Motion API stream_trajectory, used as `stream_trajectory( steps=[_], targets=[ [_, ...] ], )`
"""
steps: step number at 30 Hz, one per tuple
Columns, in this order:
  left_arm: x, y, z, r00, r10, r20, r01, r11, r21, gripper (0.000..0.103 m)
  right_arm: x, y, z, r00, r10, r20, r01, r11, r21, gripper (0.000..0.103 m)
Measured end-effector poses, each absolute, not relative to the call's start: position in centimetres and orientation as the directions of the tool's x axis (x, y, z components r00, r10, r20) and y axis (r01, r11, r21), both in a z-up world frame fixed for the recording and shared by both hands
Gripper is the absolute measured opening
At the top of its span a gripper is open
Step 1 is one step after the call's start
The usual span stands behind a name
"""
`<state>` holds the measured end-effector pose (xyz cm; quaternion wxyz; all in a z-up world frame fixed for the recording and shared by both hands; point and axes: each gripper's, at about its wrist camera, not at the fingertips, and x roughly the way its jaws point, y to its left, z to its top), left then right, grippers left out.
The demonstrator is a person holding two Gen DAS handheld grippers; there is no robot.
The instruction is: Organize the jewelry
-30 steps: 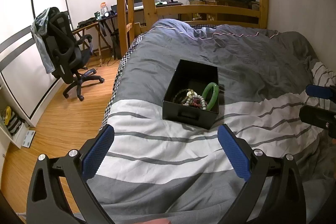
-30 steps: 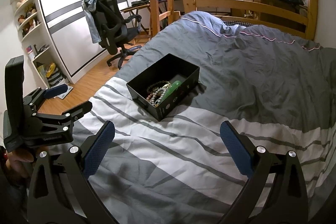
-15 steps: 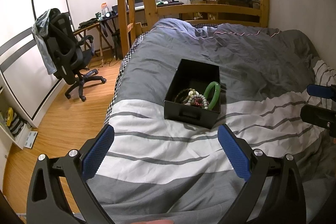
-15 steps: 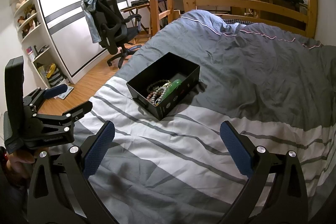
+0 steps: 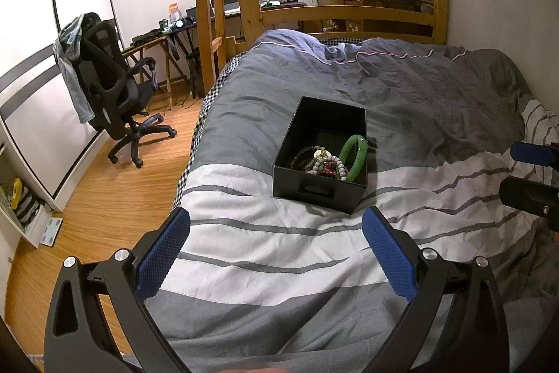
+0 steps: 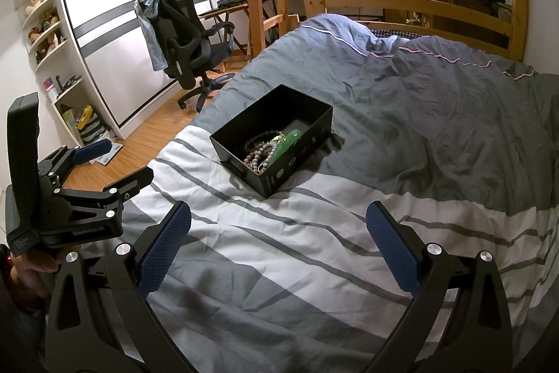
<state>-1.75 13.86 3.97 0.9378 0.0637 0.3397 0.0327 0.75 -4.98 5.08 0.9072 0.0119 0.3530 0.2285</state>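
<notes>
Both tongs hang spread and empty above the striped duvet, the left gripper facing the black box of bracelets head-on; the right gripper sits well short of it. Only the right view shows the toy shelf

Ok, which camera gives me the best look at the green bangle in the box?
Left wrist: the green bangle shows as a near-full ring leaning on the black box's right wall. Right wrist sees it edge-on, partly behind beads.
</notes>
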Motion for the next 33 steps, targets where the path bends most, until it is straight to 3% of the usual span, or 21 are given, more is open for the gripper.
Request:
stream_trajectory(
  steps=[33],
  targets=[
    [-2.4, 13.7, 3.2, 0.757, 0.112, -0.644, -0.01, 0.987, 0.159, 0.097, 0.8, -5.0, 5.2, 0.644, 0.423, -0.637, -0.405, 0.895, 0.185, 0.099]
  ],
)
